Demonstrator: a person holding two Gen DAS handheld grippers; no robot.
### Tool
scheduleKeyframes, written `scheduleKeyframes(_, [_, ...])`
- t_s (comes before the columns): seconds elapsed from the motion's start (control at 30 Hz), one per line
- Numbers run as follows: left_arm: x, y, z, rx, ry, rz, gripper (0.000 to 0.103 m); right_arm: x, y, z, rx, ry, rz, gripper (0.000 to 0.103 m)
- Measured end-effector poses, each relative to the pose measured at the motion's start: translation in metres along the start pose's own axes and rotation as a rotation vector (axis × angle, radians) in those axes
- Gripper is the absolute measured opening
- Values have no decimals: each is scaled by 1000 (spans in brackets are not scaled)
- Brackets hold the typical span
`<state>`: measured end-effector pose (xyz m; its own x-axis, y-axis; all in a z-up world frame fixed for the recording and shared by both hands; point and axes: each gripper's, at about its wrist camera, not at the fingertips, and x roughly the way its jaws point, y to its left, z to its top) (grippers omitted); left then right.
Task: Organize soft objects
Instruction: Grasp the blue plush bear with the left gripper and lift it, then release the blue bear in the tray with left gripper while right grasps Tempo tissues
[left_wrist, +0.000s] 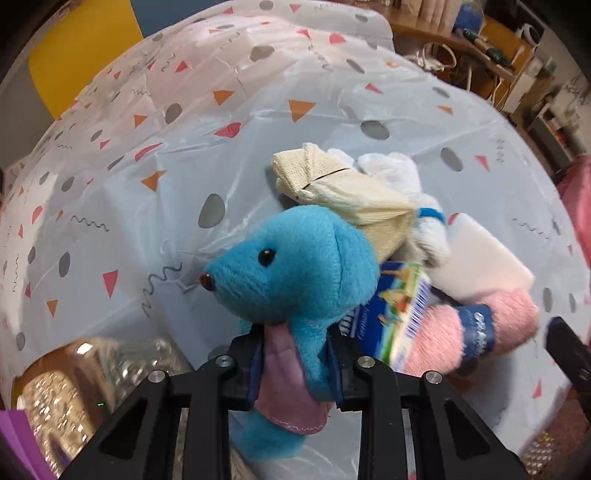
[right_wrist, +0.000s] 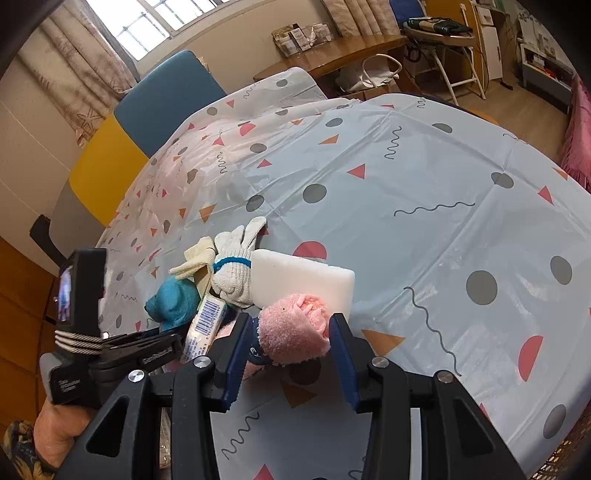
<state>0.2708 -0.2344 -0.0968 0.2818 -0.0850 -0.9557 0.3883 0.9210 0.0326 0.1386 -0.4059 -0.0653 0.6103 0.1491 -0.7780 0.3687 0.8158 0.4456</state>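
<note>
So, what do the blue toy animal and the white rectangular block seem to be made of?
The blue toy animal: short fuzzy plush fabric, matte, with stitched seams and glossy bead eyes. The white rectangular block: probably foam sponge, with smooth matte faces and soft rounded corners; uncertain.

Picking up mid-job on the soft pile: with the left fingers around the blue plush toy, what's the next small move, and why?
Probably lift the blue plush toy slightly, straight up. The left gripper is shut on its body, but the toy leans against the cream cloth and barcoded packet, so a slow rise should free it without dragging them along.
</note>
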Motion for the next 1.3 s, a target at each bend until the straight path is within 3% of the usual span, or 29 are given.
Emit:
scheduleKeyframes(0.23, [-39,17,-2,-60,-43,-85,29,6,2,-2,-26,21,-19,43])
scheduleKeyframes(0.37, [-63,44,13,-150,-96,-123,29,10,6,-5,-55,37,-24,43])
scheduleKeyframes(0.57, [-103,93,30,-269,-193,-108,29,14,8,-7,-73,56,-30,43])
scheduleKeyframes(0.77, [-149,172,18,-401,-295,-33,29,14,14,-9,-104,52,-28,43])
scheduleKeyframes(0.97, [-181,269,-24,-539,-357,57,29,14,19,-11,-125,45,-13,43])
scheduleKeyframes(1.17, [-192,338,-103,-652,-384,107,29,13,31,-14,-165,40,38,43])
scheduleKeyframes(1.3, [-197,370,-169,-720,-408,125,29,14,49,-18,-213,57,121,43])
